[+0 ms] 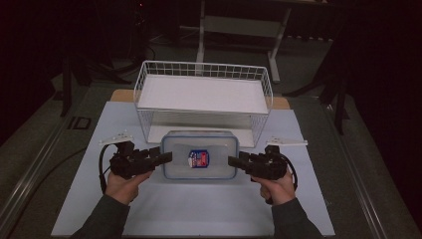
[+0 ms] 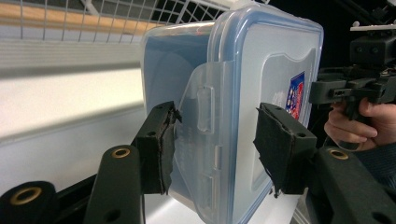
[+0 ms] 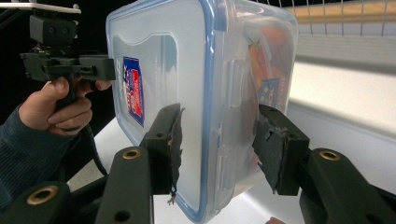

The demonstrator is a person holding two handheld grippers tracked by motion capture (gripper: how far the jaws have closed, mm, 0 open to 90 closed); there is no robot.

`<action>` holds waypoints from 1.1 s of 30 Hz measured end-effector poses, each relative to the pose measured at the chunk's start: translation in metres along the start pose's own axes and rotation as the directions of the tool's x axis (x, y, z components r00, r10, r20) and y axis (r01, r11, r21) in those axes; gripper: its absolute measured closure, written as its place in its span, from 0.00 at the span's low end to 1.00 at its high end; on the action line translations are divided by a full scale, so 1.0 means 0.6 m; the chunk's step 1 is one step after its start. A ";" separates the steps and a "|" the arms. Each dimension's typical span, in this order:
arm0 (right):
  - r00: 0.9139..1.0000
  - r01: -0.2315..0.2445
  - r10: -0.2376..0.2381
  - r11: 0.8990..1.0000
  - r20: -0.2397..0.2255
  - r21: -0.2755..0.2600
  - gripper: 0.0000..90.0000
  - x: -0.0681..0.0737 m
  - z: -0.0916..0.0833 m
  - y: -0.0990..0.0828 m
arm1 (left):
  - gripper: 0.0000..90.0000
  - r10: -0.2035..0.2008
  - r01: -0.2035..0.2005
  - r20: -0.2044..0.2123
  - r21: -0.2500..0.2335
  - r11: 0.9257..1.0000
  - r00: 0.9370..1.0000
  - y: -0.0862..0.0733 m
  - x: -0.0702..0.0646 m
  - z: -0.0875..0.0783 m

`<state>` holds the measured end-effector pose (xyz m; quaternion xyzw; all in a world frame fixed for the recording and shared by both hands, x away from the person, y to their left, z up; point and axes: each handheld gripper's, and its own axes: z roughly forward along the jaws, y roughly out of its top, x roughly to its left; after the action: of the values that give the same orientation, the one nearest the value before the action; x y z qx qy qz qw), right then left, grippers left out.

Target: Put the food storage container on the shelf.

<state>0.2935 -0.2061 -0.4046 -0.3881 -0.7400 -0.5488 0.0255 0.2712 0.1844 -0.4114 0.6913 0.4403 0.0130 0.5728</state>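
Plastic box [image 1: 200, 155] clamped endwise between left claw [image 1: 165, 157], right claw [image 1: 233, 161].

The box [image 1: 200, 155] between my fingers was clear plastic, its lid edged with a pale blue band, and a small label [image 1: 198, 159] in red, blue and white sat on the lid. Through its wall in the right gripper view I saw something orange [image 3: 273, 51] inside. My left gripper [image 1: 164, 158] and right gripper [image 1: 235, 161] were black, with brass-coloured rings at the finger pivots [image 2: 121, 152]. My sleeves [image 1: 107, 219] were dark blue-grey. The wire basket [image 1: 203, 69] was white, a grid pattern along its walls, and the desk [image 1: 199, 209] sheet looked pale bluish white over a tan wooden edge.
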 end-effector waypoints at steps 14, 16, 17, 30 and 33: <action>0.999 0.035 -0.034 0.998 0.015 -0.043 0.58 0.006 -0.009 0.041 | 0.54 0.030 -0.030 -0.002 -0.030 0.999 1.000 0.044 -0.009 -0.002; 0.999 0.052 -0.051 0.997 0.018 -0.050 0.58 0.011 -0.012 0.056 | 0.54 0.039 -0.039 0.002 -0.044 0.998 0.999 0.059 -0.011 -0.006; 0.998 0.056 -0.055 0.997 0.019 -0.052 0.58 0.013 -0.013 0.062 | 0.54 0.043 -0.043 0.003 -0.048 0.998 0.999 0.064 -0.012 -0.006; 0.997 0.075 -0.073 0.992 0.019 -0.106 0.57 0.012 -0.021 0.106 | 0.54 0.080 -0.080 -0.009 -0.074 0.994 0.997 0.117 -0.023 -0.005; 0.998 0.069 -0.067 0.990 0.020 -0.122 0.57 0.007 -0.022 0.119 | 0.54 0.087 -0.087 -0.012 -0.082 0.993 0.996 0.131 -0.023 -0.002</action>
<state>0.3283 -0.2078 -0.3406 -0.3678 -0.7177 -0.5908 -0.0230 0.3088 0.1803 -0.3414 0.6855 0.4111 0.0590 0.5980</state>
